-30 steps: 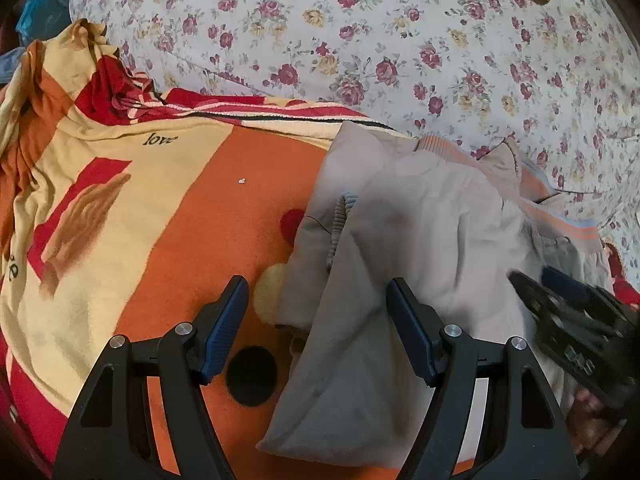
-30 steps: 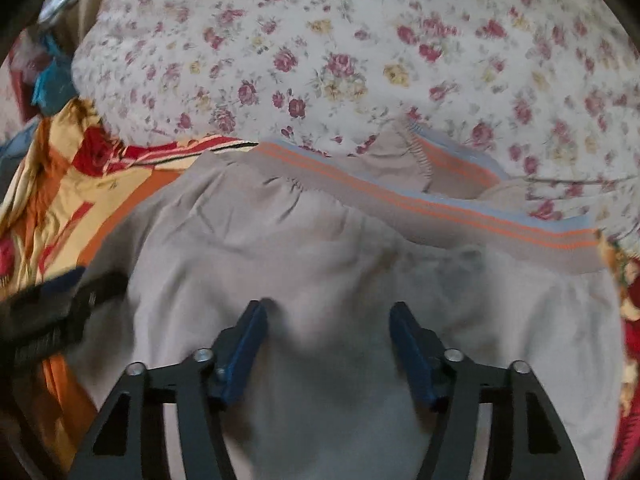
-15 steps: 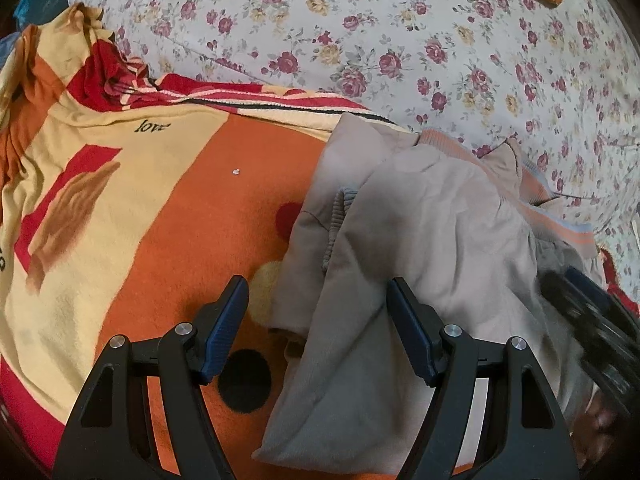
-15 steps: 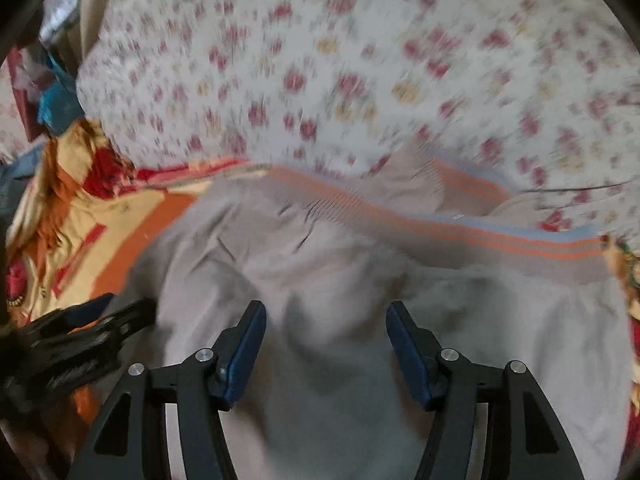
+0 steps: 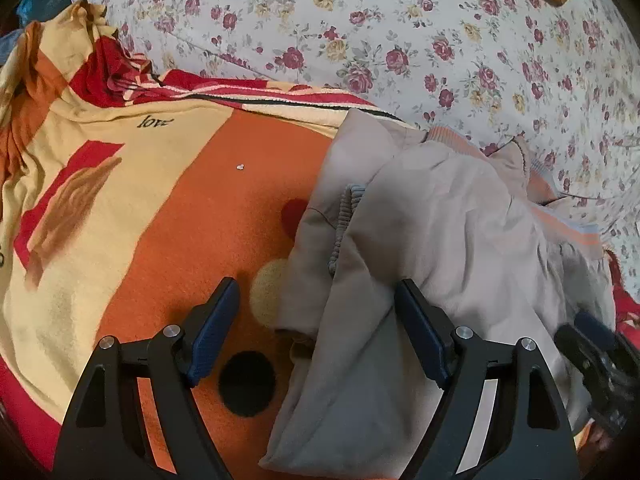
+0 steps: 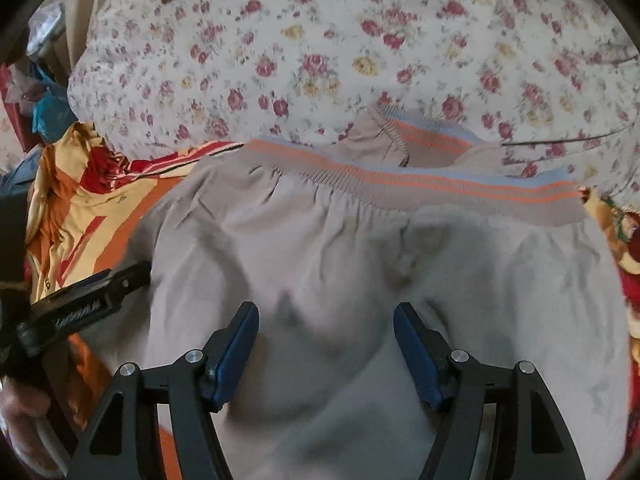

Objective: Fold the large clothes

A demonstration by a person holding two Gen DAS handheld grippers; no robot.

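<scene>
Left wrist view: the left tool (image 5: 316,326), jaws opening wide and gripping nothing, hovers over the folded beige garment's (image 5: 432,248) left edge on the orange-and-yellow fleece blanket (image 5: 132,208). Right wrist view: the right tool (image 6: 326,346), also opening and empty, hangs above the garment's orange-striped ribbed waistband (image 6: 420,188) near the floral quilt (image 6: 360,40).

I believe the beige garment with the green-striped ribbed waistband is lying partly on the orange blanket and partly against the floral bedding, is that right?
Not quite: the stripes on the ribbed waistband are orange with a pale blue edge, not green, as the right wrist view shows. The rest holds: the beige garment lies partly on the orange blanket and partly against the floral bedding.
</scene>
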